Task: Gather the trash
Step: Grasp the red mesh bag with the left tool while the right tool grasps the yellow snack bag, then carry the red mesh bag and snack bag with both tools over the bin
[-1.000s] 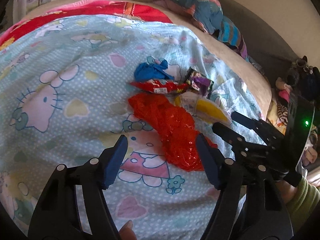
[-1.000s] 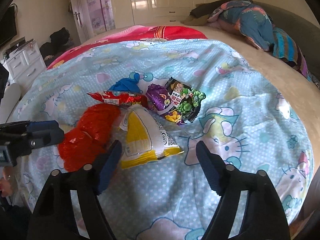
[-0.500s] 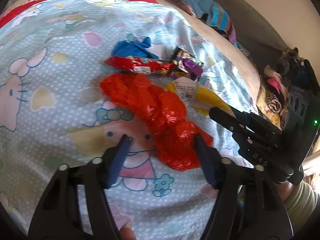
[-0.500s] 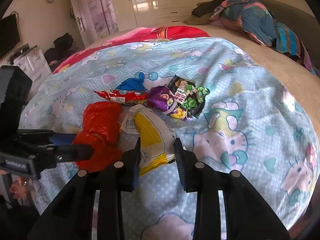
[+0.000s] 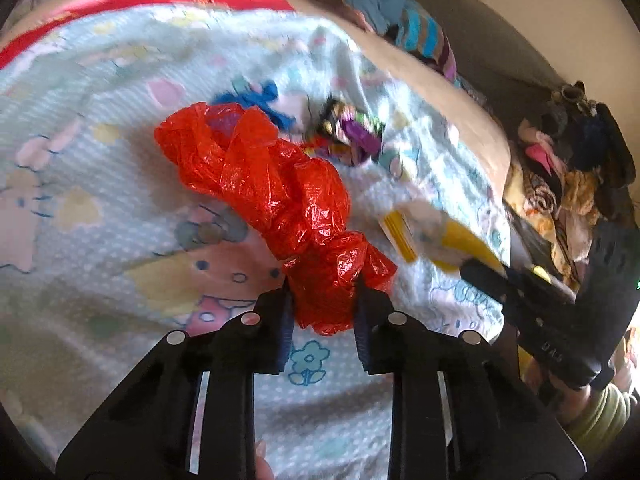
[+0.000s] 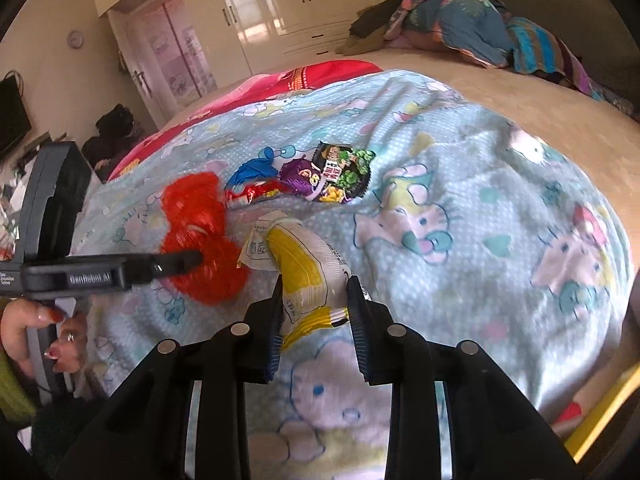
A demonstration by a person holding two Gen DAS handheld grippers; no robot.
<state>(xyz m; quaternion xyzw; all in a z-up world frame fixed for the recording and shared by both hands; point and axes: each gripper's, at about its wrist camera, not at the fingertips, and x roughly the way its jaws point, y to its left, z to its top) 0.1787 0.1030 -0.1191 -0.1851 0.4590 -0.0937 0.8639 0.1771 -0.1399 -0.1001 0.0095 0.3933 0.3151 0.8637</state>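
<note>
My left gripper (image 5: 322,300) is shut on the near end of a crumpled red plastic bag (image 5: 272,188), which is lifted off the blanket. My right gripper (image 6: 314,296) is shut on a yellow and white wrapper (image 6: 300,268). The red bag (image 6: 200,236) and the left gripper's finger (image 6: 160,266) show at the left of the right wrist view. The yellow wrapper (image 5: 436,236) and the right gripper (image 5: 480,272) show at the right of the left wrist view. A blue wrapper (image 6: 254,170), a red snack packet (image 6: 256,192) and a purple and green packet (image 6: 328,176) lie behind.
The trash lies on a light blue cartoon-print blanket (image 6: 460,220) on a bed. A red blanket (image 6: 304,76) lies beyond it. Folded colourful bedding (image 6: 472,24) sits at the far right. Wardrobes (image 6: 280,12) stand behind. Toys and clutter (image 5: 568,168) are beside the bed.
Both grippers closed: the left on the red bag's end, the right on the yellow wrapper. The red bag has lifted and the left view has shifted and blurred.
</note>
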